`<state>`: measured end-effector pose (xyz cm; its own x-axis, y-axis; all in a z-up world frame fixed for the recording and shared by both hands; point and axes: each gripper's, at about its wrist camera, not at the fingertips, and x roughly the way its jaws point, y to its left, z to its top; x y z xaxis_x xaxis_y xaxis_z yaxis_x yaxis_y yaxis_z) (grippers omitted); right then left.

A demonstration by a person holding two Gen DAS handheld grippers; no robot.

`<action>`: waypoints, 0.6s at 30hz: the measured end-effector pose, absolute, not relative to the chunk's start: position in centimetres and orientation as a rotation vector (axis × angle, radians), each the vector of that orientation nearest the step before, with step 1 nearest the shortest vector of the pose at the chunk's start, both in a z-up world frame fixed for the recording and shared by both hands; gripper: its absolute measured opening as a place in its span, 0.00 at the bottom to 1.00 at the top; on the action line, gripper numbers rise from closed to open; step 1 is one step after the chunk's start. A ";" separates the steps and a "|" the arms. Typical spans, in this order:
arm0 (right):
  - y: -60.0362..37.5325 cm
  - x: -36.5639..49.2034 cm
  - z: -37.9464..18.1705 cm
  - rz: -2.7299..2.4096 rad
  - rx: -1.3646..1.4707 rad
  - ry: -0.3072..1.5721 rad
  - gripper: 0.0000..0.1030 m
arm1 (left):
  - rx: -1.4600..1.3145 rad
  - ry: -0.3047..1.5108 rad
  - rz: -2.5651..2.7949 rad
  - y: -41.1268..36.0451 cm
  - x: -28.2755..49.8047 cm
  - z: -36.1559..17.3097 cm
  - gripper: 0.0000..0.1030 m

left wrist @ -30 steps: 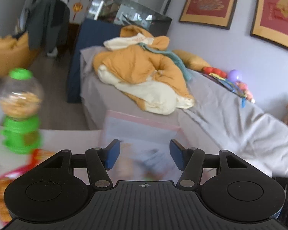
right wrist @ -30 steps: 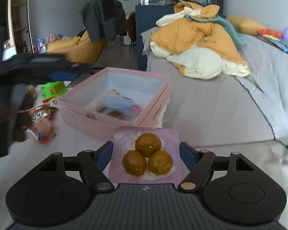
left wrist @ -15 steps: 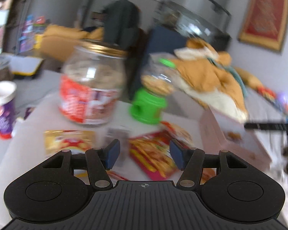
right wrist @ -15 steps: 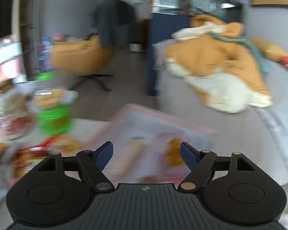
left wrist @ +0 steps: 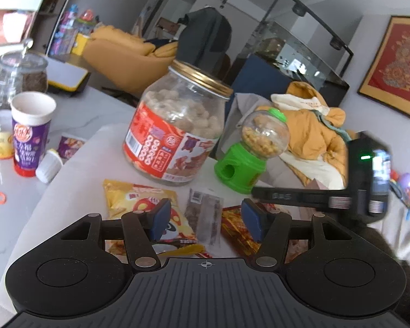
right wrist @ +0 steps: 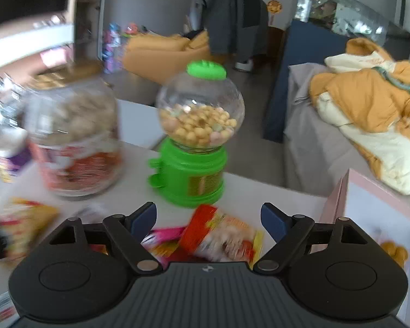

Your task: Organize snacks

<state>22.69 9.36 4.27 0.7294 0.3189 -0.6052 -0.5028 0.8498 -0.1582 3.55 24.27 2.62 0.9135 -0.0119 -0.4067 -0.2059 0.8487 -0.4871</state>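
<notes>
A: Both grippers have swung from the pink cardboard box to the snack pile left of it, jaws apart, empty.

B: Left gripper: centre over the clear narrow packet before closing. Right gripper: take the red-and-yellow crinkly pouch.

Both wrist views face the green candy dispenser low and close.

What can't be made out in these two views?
- Right wrist view: big jar label, motion-blurred.
- Right wrist view: pink box contents, cut by the right edge.
- Left wrist view: red packet, partly behind the left gripper.
</notes>
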 end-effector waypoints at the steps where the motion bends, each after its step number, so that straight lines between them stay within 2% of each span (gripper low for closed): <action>1: 9.7 23.8 3.7 0.441 -0.332 0.631 0.82 | -0.566 0.409 0.106 24.6 3.5 2.6 0.61; 2: 9.9 24.8 3.3 0.431 -0.321 0.674 0.81 | -0.579 0.407 0.108 24.8 3.4 2.6 0.61; 4: 9.3 26.2 2.6 0.457 -0.259 0.788 0.69 | -0.601 0.402 0.111 25.2 3.2 2.5 0.61; 5: 8.7 25.9 2.6 0.463 -0.245 0.796 0.67 | -0.607 0.403 0.110 25.2 3.2 2.4 0.61; 7: 8.2 24.3 3.0 0.513 -0.293 0.779 0.53 | -0.603 0.413 0.108 25.1 3.4 2.3 0.59; 9: 7.8 22.3 3.3 0.565 -0.342 0.764 0.48 | -0.582 0.433 0.106 24.7 3.6 2.1 0.56; 12: 6.6 18.9 3.3 0.646 -0.389 0.754 0.48 | -0.551 0.453 0.089 24.1 3.5 2.2 0.52; 16: 4.3 15.1 3.3 0.715 -0.425 0.731 0.49 | -0.529 0.476 0.119 22.7 1.6 2.0 0.51; 17: 3.8 14.3 3.1 0.721 -0.433 0.722 0.52 | -0.533 0.483 0.125 22.4 1.1 1.9 0.51; 18: 3.0 13.4 3.1 0.723 -0.443 0.713 0.62 | -0.537 0.489 0.125 22.0 0.7 1.8 0.51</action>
